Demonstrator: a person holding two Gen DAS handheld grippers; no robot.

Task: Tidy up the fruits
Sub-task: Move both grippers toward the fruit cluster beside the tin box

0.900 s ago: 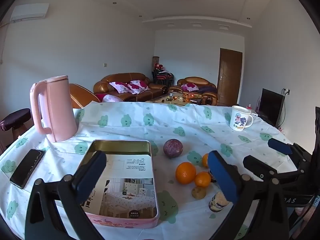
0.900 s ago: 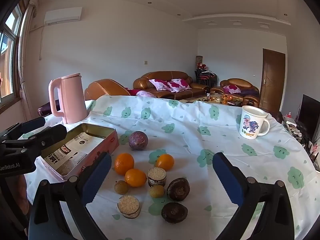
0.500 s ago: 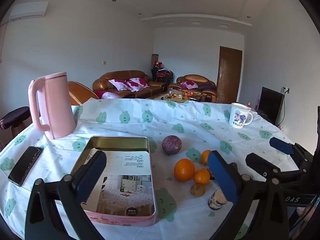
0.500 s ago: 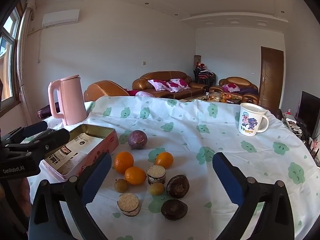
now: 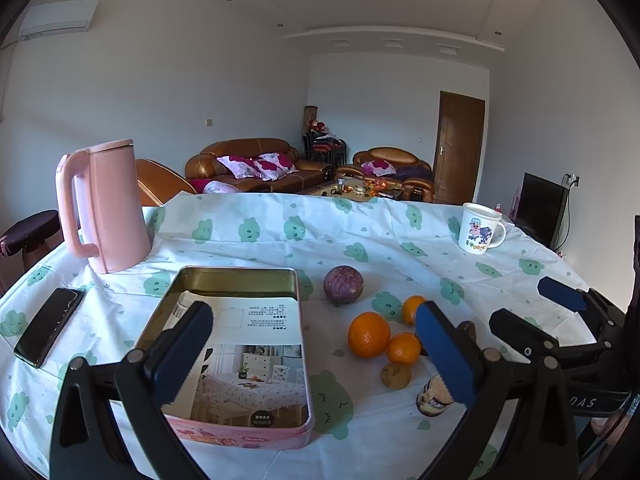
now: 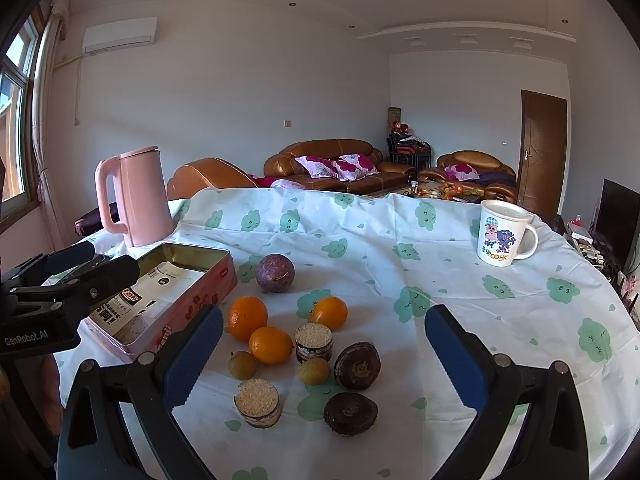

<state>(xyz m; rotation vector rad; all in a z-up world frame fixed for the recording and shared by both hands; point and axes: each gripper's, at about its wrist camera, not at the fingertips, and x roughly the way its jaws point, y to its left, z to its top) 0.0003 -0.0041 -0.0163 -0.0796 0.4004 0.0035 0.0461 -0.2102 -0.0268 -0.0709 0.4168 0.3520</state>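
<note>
A pink tin box [image 5: 240, 436] with a printed sheet inside lies open on the tablecloth, left of the fruit. A purple passion fruit [image 6: 275, 273] sits behind three oranges [image 6: 247, 317]. Two small yellow fruits [image 6: 314, 371], two dark brown round fruits [image 6: 357, 365] and two round crumb-topped cakes [image 6: 257, 402] lie in front. My left gripper [image 5: 308, 320] hovers open over the tin's right edge, nothing between its fingers. My right gripper [image 6: 324, 320] hovers open above the fruit cluster, touching nothing. Each gripper shows in the other's view: the right gripper [image 5: 532, 320], the left gripper [image 6: 80, 276].
A pink kettle [image 5: 106, 208] stands behind the tin at the left. A black phone [image 5: 50, 330] lies near the left table edge. A white cartoon mug [image 6: 502, 236] stands at the far right. Sofas and a door fill the room behind.
Both views shift only slightly. No fruit has moved, and both grippers stay wide open.
</note>
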